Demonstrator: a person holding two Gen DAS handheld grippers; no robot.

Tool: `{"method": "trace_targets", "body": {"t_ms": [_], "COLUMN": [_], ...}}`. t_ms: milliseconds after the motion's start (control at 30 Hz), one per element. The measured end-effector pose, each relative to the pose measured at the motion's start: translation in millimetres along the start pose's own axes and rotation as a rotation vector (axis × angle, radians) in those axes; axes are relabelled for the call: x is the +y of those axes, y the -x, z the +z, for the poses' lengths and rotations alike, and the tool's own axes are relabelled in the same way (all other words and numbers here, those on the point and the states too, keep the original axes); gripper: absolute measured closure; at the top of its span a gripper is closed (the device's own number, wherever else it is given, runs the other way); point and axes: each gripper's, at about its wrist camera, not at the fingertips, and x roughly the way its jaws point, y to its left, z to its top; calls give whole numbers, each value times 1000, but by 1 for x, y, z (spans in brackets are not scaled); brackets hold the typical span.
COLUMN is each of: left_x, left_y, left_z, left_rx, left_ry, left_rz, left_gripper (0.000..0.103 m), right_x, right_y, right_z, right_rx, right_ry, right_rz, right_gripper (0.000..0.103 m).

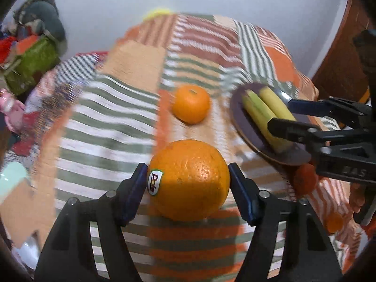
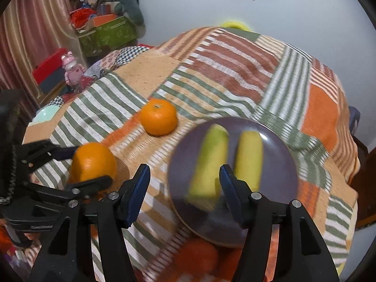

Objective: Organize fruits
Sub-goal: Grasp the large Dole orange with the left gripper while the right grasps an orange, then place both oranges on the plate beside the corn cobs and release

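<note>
Left wrist view: my left gripper (image 1: 188, 185) brackets the big orange (image 1: 189, 179), pads at its flanks; whether they press, I cannot tell. My right gripper (image 2: 184, 188) hangs apart, empty, over the plate (image 2: 279, 164) rim, by two bananas (image 2: 211, 162). I'd say I'm picking up; next, squeeze firmly. A mandarin (image 2: 158, 116) waits on the tablecloth (image 2: 235, 70). Motion blur smears the plate; something orange below it stays unclear.
</note>
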Motion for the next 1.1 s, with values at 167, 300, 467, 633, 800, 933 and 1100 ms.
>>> {"method": "trace_targets", "body": {"t_ms": [167,300,467,633,800,933,1100], "left_x": [36,61,75,72,70,69,62], "left_y": [4,1,-5,-7,-7,-7,-2], "left_z": [7,5,6,8,8,10,12], "left_rx": [-7,-11,-8,-25,-30,-24,-30], "left_ry": [36,81,100,76,73,74,63], "left_rz": [34,34,26,29,19,23,29], "left_gripper": [35,35,35,35,35,35,35], "right_x": [22,34,43,52,50,49,36], "right_y": [-35,-68,-108,-128,-144,-140,-105], "right_z": [34,54,65,67,68,70,54], "right_rx": [29,59,138,181,229,216,164], "right_ry": [47,65,44,49,24,9,9], "right_rz": [6,2,0,-62,-60,-49,-21], "right_gripper": [40,37,35,29,34,40,40]}}
